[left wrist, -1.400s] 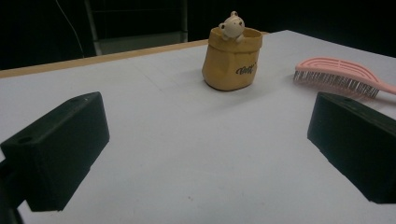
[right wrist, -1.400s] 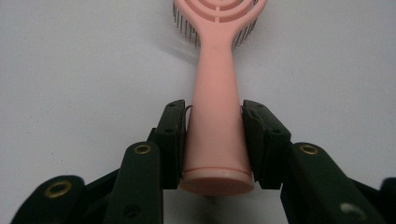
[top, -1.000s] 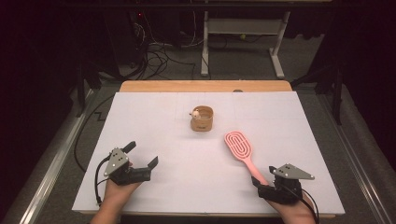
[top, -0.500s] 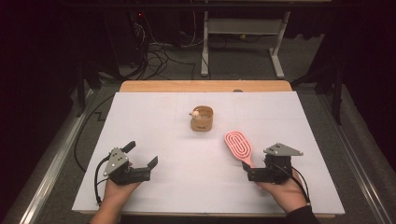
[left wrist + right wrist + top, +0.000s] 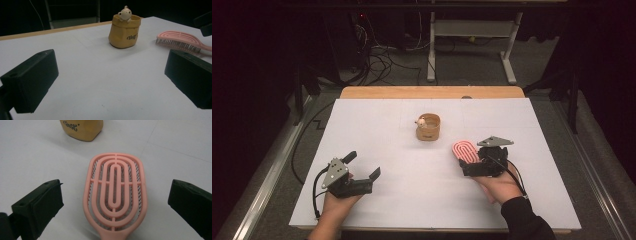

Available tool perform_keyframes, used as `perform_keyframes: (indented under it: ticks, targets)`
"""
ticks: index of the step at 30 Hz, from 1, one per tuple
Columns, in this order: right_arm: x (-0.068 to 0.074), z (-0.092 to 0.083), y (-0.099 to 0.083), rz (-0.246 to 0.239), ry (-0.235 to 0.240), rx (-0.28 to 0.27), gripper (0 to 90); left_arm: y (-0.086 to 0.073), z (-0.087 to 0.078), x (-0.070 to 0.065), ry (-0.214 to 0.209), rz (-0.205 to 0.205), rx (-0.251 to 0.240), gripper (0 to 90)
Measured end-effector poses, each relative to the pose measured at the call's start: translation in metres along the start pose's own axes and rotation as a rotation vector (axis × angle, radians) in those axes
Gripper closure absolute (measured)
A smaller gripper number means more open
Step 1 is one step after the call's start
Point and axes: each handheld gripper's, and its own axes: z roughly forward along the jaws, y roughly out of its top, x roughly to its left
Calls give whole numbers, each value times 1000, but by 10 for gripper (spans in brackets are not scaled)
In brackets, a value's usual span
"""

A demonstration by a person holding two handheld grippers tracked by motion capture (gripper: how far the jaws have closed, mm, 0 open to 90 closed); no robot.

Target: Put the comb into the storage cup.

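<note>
Approach to the pink hairbrush; no grip made yet.

High view: right gripper (image 5: 468, 167) hangs over the pink hairbrush (image 5: 462, 150) on the white table (image 5: 412, 200), near the tan pot (image 5: 428, 127); left gripper (image 5: 362, 170) rests apart, jaws spread. Left gripper view: brush lies beside the pot. Right gripper view: jaws, just opened wide, flank the brush head untouched. Judged next: lower and close on it.

The worktop (image 5: 377, 115) is covered with a white sheet, and a strip of bare wood shows along its far edge. A grey floor (image 5: 402, 75) lies beyond it, with a tangle of black cables (image 5: 377, 60) near the far left corner. A white metal frame (image 5: 472, 30) with 2 legs stands behind. The room is dark.
</note>
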Motion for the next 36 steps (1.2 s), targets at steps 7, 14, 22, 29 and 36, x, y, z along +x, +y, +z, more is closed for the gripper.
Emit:
perform_keyframes:
  ticks: [7, 14, 22, 29, 36]
  targets:
    - [1, 13, 6, 6, -3, 48, 2, 0, 0, 0, 0, -3, -5, 0]
    - [2, 27, 14, 19, -13, 96, 17, 0, 0, 1, 0, -4, -11, 0]
    - [1, 33, 15, 47, -12, 125, 103, 0, -1, 2, 0, -9, -16, 0]
    - [1, 39, 13, 40, -16, 152, 164, 0, -1, 2, 1, -10, -17, 0]
    - [1, 42, 12, 40, -29, 176, 182, 0, -1, 2, 1, -9, -17, 0]
